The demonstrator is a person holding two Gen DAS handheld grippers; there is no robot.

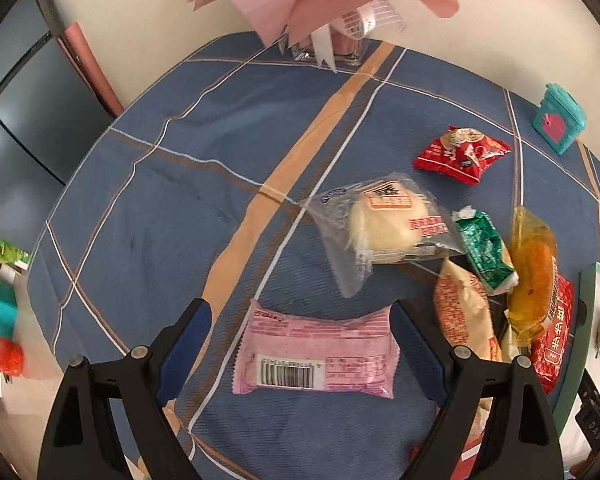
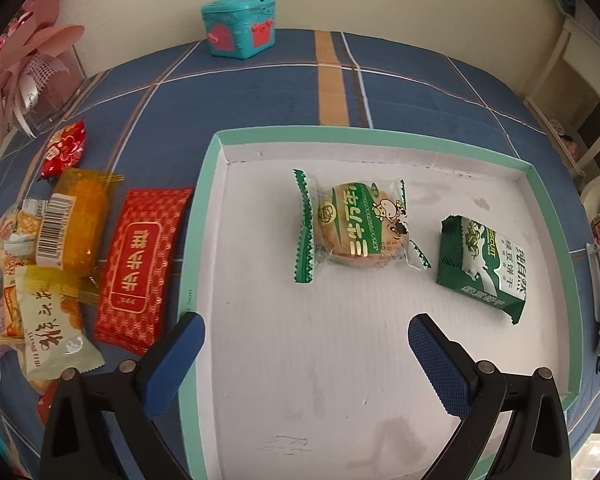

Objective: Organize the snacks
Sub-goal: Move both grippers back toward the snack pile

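My left gripper [image 1: 302, 312] is open above a pink snack pack [image 1: 316, 354] that lies flat on the blue cloth between its blue fingers, untouched. Beyond it lie a clear-wrapped bun [image 1: 384, 228], a red packet [image 1: 460, 154] and a pile with a green packet [image 1: 486, 250] and an orange one [image 1: 534, 272]. My right gripper [image 2: 304, 326] is open and empty over a green-rimmed white tray [image 2: 204, 208]. In the tray lie a biscuit pack [image 2: 356, 228] and a dark green packet [image 2: 484, 268]. A long red pack [image 2: 140, 264] and several yellow packs [image 2: 72, 220] lie left of the tray.
A pink bouquet in a clear vase [image 1: 324, 12] stands at the table's far edge. A teal toy chest [image 2: 240, 26] sits at the back by the wall. The table edge curves off on the left in the left wrist view, with floor clutter [image 1: 0, 320] below.
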